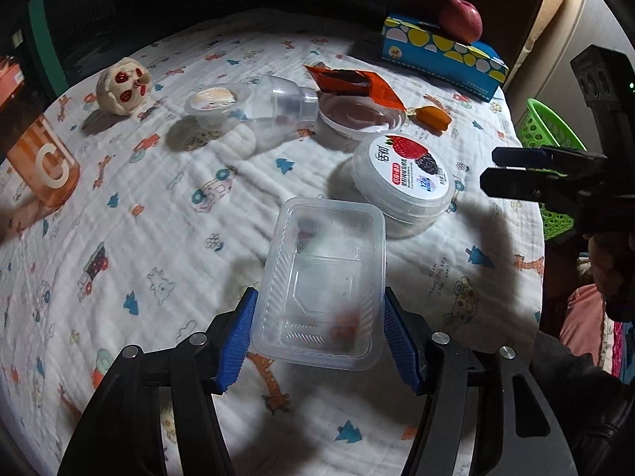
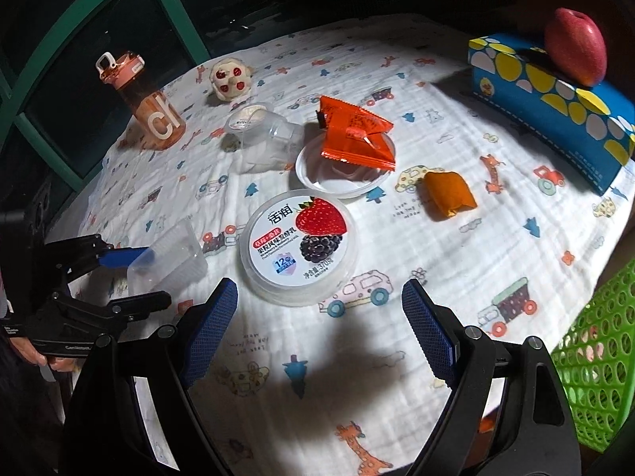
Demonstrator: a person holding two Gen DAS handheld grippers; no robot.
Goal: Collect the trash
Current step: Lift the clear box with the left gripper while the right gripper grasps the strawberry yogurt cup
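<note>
My left gripper (image 1: 317, 341) is shut on a clear plastic tray (image 1: 323, 289), held just above the cloth; it also shows in the right wrist view (image 2: 170, 265). My right gripper (image 2: 317, 337) is open and empty, just short of a round yogurt tub (image 2: 299, 248) with a strawberry lid, also in the left wrist view (image 1: 408, 178). Further back lie an orange wrapper (image 2: 353, 139) on a white lid (image 2: 337, 182), a clear bottle on its side (image 2: 262, 139), and a small orange packet (image 2: 448, 194).
A green mesh basket (image 2: 595, 365) stands off the table's right edge. A blue tissue box (image 2: 555, 107) with a red apple (image 2: 575, 45) sits at the back right. An orange water bottle (image 2: 147, 107) and a small plush toy (image 2: 230, 77) stand at the back left.
</note>
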